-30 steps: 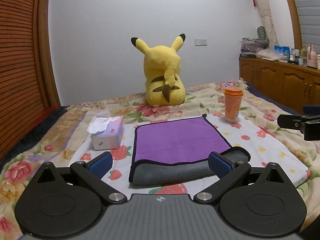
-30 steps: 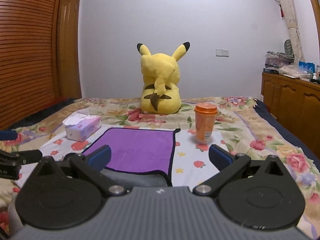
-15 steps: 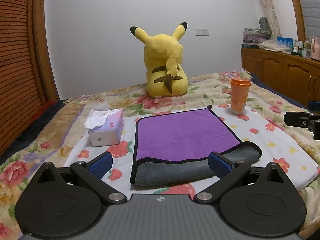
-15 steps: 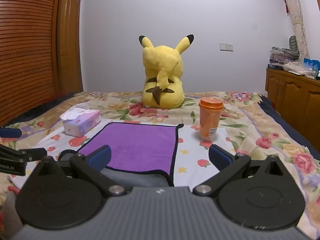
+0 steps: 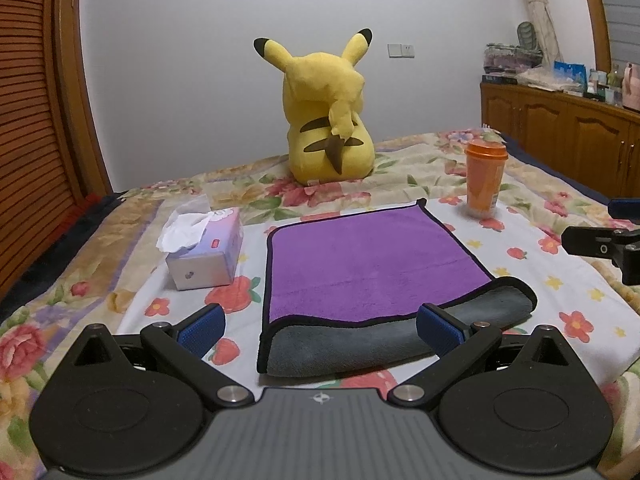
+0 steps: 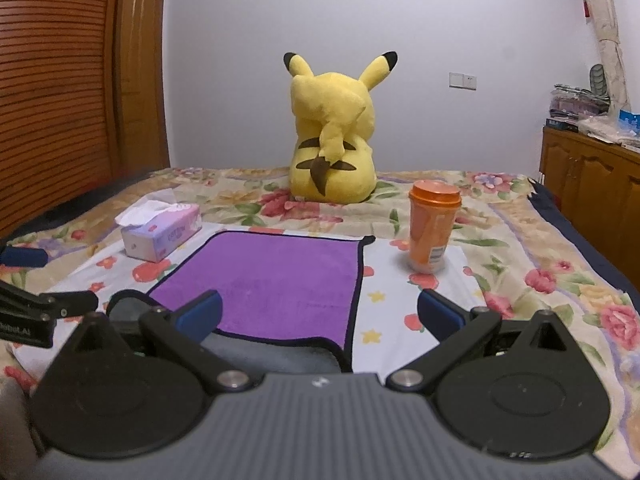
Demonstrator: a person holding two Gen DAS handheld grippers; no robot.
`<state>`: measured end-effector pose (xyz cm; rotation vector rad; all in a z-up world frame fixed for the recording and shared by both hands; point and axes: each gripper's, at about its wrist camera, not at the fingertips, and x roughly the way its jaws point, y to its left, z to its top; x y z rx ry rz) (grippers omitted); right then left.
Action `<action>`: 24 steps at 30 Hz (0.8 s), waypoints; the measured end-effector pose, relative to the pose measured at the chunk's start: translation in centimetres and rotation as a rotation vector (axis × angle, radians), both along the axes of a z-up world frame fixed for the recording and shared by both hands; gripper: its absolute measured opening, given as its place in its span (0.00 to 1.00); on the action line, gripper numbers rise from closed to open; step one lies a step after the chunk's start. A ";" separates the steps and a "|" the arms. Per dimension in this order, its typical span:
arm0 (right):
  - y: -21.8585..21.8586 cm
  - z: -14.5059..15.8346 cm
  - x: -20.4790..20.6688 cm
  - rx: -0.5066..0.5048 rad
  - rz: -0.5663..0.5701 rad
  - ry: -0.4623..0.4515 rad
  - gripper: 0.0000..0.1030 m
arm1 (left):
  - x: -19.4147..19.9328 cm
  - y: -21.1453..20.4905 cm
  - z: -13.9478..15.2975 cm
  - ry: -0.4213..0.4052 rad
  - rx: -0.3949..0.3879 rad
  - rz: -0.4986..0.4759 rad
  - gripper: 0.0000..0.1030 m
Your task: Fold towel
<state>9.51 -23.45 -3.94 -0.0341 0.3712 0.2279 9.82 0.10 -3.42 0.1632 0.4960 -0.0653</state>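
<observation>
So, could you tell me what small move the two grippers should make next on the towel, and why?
Probably lower both and close on the towel's near folded edge. The left gripper and right gripper are both open and hold nothing, each straddling a near corner where the grey underside is rolled up. Gripping there would likely allow carrying the fold toward the far edge.

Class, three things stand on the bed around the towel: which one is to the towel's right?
The orange cup, by the towel's far right corner. The tissue box is left; the yellow plush sits behind.
</observation>
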 end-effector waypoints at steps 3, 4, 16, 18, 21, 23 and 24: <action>0.3 -0.3 0.6 -0.007 0.015 0.024 1.00 | 0.8 0.1 -0.3 0.012 0.004 -0.005 1.00; 0.4 -0.4 0.8 -0.011 0.016 0.036 1.00 | 1.2 0.2 -0.5 0.017 0.004 -0.006 1.00; 1.2 -2.0 3.0 -0.045 0.034 0.139 1.00 | 4.7 1.4 -1.8 0.066 0.014 -0.010 1.00; 1.3 -2.2 3.3 -0.055 0.039 0.153 1.00 | 5.2 1.5 -2.1 0.076 0.018 -0.012 1.00; 1.5 -2.5 3.6 -0.066 0.045 0.165 1.00 | 6.2 1.8 -2.6 0.094 0.023 -0.016 1.00; 1.6 -2.6 3.9 -0.073 0.049 0.171 1.00 | 6.6 2.0 -2.8 0.102 0.024 -0.018 1.00; 1.7 -2.7 4.1 -0.077 0.052 0.173 1.00 | 6.8 2.1 -2.9 0.107 0.022 -0.019 1.00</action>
